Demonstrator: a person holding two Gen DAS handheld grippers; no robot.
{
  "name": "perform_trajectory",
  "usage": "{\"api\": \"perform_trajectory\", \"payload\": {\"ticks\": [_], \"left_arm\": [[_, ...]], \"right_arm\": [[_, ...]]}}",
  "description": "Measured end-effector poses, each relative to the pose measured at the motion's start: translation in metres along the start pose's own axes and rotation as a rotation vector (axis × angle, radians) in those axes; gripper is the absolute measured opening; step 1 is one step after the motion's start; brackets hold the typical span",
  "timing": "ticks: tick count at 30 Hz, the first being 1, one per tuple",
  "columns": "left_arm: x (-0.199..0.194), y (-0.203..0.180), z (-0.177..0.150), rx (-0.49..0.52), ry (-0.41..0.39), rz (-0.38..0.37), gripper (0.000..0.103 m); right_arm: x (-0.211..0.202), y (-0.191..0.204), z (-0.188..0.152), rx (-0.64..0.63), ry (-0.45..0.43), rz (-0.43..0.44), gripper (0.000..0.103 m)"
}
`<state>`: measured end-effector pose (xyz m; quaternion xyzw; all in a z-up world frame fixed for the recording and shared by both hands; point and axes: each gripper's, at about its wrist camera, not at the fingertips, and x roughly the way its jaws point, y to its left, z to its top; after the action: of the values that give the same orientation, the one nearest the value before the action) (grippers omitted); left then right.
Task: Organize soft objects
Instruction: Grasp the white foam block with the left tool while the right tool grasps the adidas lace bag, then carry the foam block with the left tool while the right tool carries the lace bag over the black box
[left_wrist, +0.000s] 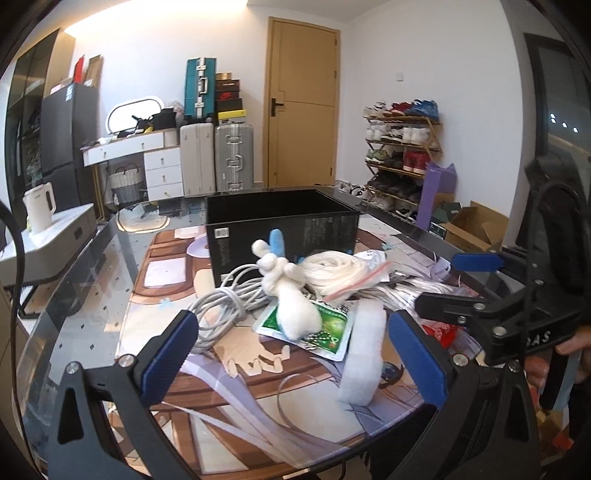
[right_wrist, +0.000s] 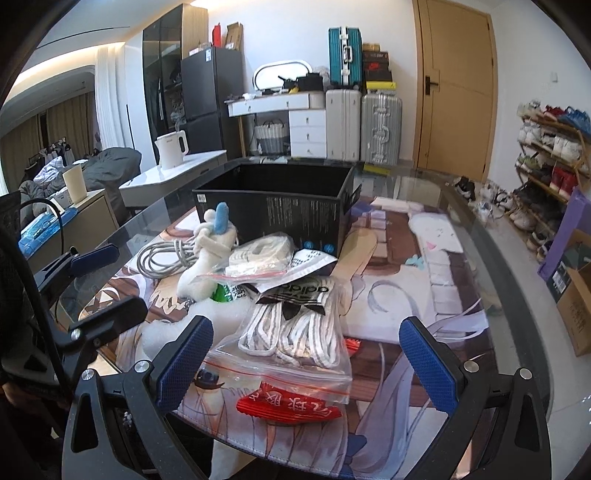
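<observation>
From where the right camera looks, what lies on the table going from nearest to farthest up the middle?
Red packet → zip bag of striped laces → bag of white cord → black box.

"adidas" plus the trefoil logo: black-and-white card (right_wrist: 295, 295) on top of the bagged white laces (right_wrist: 295, 334), upside down in the right wrist view. Red packet (right_wrist: 288, 404) at the near table edge has large white Chinese characters, also upside down. Green packet (left_wrist: 327, 326) has print, too small to read. Black box (right_wrist: 295, 216) has white fine print and barcode stickers, illegible. Partial letters "DAS" on the right gripper (left_wrist: 458, 282) body in the left wrist view.
</observation>
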<state>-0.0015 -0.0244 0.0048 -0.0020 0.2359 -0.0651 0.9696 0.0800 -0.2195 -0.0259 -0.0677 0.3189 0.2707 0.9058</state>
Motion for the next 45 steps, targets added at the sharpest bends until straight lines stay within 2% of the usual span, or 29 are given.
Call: {"api": "perform_trajectory", "payload": {"ticks": [8,10,12,14,18,21,25,27,30,31,37,45], "left_arm": [[0.011,-0.021,-0.008,0.092,0.047,-0.045,0.102],[0.013,-0.023,-0.010,0.096,0.058,-0.053,0.101],[0.016,-0.025,-0.011,0.103,0.071,-0.058,0.095],[0.020,-0.026,-0.011,0.104,0.088,-0.063,0.094],[0.026,-0.023,-0.013,0.078,0.117,-0.088,0.070],[0.029,-0.022,-0.014,0.062,0.135,-0.115,0.056],[0.028,-0.023,-0.015,0.056,0.130,-0.144,0.043],[0.027,-0.023,-0.015,0.046,0.135,-0.170,0.030],[0.025,-0.024,-0.016,0.050,0.134,-0.186,0.024],[0.023,-0.024,-0.016,0.051,0.129,-0.190,0.024],[0.018,-0.023,-0.011,0.050,0.110,-0.205,0.021],[0.007,-0.015,-0.006,0.019,0.077,-0.198,0.020]], "right_arm": [[0.017,-0.001,0.003,-0.012,0.061,0.018,0.102],[0.021,-0.002,0.004,-0.014,0.075,0.019,0.100],[0.024,-0.003,0.006,-0.012,0.083,0.023,0.093],[0.026,-0.003,0.007,-0.015,0.094,0.018,0.091],[0.032,-0.003,0.010,-0.021,0.112,0.015,0.090],[0.038,-0.002,0.012,-0.028,0.125,0.017,0.090],[0.043,-0.003,0.014,-0.018,0.138,0.029,0.084],[0.046,-0.004,0.015,-0.007,0.147,0.048,0.079],[0.049,-0.004,0.014,-0.001,0.155,0.059,0.071],[0.050,-0.005,0.013,0.001,0.158,0.063,0.065],[0.044,-0.003,0.013,-0.014,0.137,0.060,0.051],[0.028,-0.005,0.011,-0.014,0.106,0.051,0.048]]}}
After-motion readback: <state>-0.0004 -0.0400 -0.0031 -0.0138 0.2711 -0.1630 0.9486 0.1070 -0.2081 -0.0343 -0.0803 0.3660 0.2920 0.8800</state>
